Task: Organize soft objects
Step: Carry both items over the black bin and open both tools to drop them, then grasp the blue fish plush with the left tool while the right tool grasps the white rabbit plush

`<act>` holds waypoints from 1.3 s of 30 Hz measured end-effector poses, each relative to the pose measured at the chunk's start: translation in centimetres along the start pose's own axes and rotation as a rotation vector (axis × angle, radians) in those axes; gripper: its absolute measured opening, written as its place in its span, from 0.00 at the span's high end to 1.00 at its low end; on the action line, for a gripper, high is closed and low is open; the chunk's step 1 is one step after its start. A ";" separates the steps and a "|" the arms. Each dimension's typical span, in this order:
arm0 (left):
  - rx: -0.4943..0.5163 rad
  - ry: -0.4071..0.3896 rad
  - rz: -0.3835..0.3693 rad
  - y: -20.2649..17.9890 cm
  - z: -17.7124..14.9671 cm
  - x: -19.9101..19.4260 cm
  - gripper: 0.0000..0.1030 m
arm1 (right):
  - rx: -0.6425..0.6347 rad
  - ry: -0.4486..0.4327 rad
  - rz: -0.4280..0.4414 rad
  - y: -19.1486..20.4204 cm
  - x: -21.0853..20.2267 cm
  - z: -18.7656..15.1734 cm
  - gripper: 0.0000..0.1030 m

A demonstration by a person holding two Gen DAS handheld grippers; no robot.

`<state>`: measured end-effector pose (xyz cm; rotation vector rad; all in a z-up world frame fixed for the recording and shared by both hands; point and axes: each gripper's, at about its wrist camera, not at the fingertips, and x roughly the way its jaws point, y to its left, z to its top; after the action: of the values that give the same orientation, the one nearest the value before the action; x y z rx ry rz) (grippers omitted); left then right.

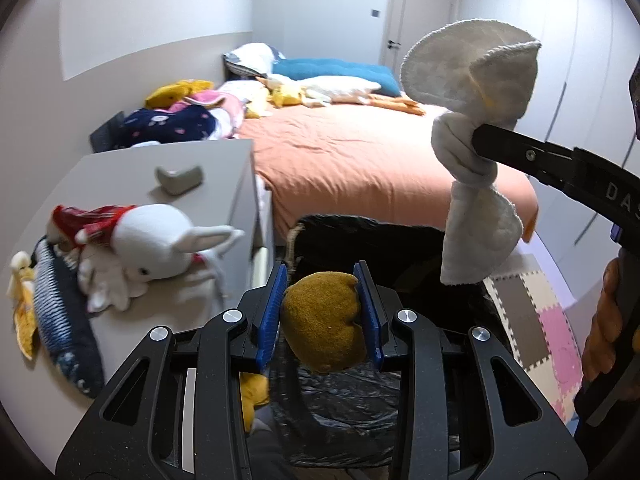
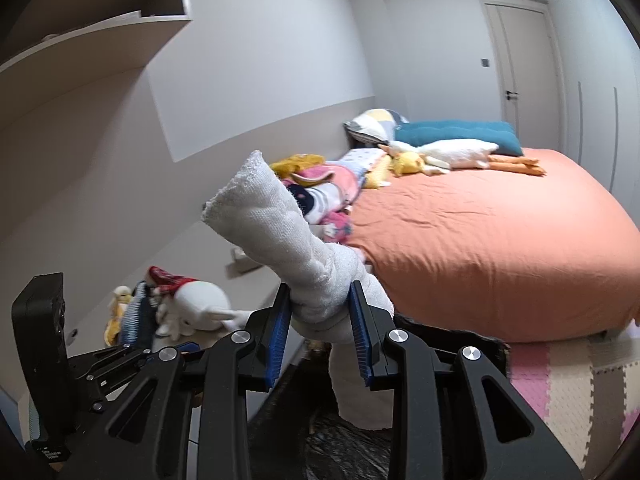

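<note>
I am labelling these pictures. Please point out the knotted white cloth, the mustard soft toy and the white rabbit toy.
knotted white cloth (image 2: 320, 292): right wrist view, on its knot.
mustard soft toy (image 1: 324, 320): left wrist view, on its body.
white rabbit toy (image 1: 152, 240): left wrist view, on its head.

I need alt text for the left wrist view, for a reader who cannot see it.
The left gripper clamps a mustard-brown plush toy above a black-lined bin. At right, the right gripper holds a knotted white cloth; behind are an orange bed and a white rabbit plush.
</note>
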<state>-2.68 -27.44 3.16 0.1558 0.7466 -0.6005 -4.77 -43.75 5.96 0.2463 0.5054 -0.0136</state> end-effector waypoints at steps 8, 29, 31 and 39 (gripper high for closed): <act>0.052 0.036 -0.005 -2.4 -0.4 2.2 0.06 | 0.060 -0.016 -0.162 -3.5 -0.5 -0.5 0.26; -0.034 0.069 0.030 1.6 -1.4 2.2 0.06 | 0.014 -0.016 -0.110 -1.2 0.8 -0.7 0.17; -0.049 0.070 0.039 2.4 -1.6 2.0 0.06 | -0.009 -0.007 -0.104 -0.3 1.4 -0.7 0.17; -0.118 0.059 0.111 6.3 -2.0 1.2 0.06 | -0.064 0.020 -0.042 3.1 3.7 -0.4 0.17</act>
<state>0.39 -22.16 0.42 0.1057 0.8231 -0.4468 -1.44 -40.44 4.58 0.1731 0.5295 -0.0361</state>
